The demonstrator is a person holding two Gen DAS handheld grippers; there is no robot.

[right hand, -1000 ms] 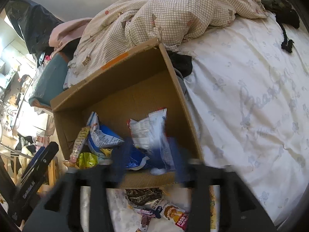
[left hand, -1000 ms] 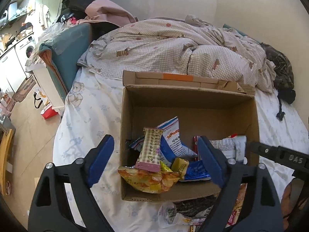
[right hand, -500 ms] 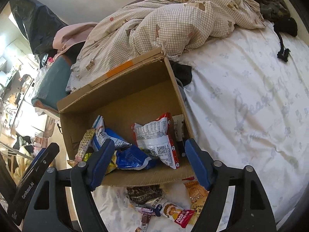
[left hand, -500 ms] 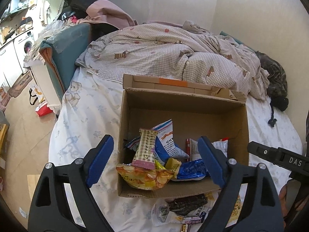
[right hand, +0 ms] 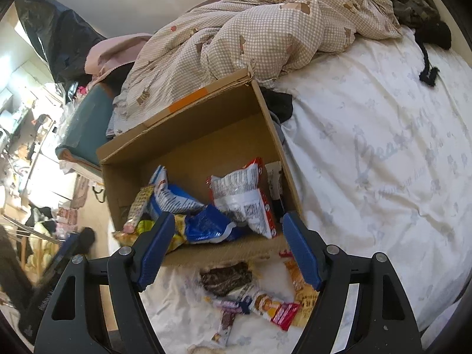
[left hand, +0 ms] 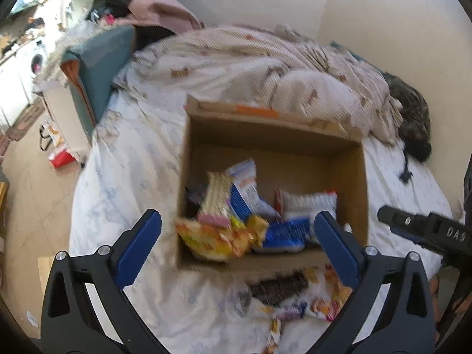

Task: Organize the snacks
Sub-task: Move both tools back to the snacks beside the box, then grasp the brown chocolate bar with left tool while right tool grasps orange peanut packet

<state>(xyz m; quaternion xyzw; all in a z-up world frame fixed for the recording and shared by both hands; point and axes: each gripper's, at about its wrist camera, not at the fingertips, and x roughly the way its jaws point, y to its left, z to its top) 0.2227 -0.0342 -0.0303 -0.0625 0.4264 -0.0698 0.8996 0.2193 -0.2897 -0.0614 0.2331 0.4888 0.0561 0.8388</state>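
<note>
Cardboard forms the open box (right hand: 188, 135) that sits on the white printed bedsheet (right hand: 383, 162), its far flap marked with an orange strip and backed by a checked beige duvet (right hand: 265, 29). Several snack packets already lie inside it: a white packet with red edges (right hand: 244, 197) leaning near the right wall, a blue packet (right hand: 206, 224) at the front, a blue-and-white packet (right hand: 171, 194) behind it, a tall pale wafer pack (right hand: 138, 206) against the left side and a yellow-orange bag (left hand: 212, 239) at the front left corner.

From the right wrist view the picture is sharp, and the loose snacks on the sheet in front of the box read clearly: a dark packet (right hand: 227, 277), a small bar with a red end (right hand: 268, 306) and an orange packet (right hand: 301, 283). The right gripper (right hand: 227, 250) hovers over that pile with its blue pads spread wide and nothing between them.

The left wrist view is smeared with motion blur, so the same pile shows only as dark and orange patches. It does show more of the room to the left: a teal cushion (left hand: 100, 67) and a washing machine (left hand: 37, 59). The left gripper (left hand: 236, 242) is also spread apart and empty, framing the box's near wall.
</note>
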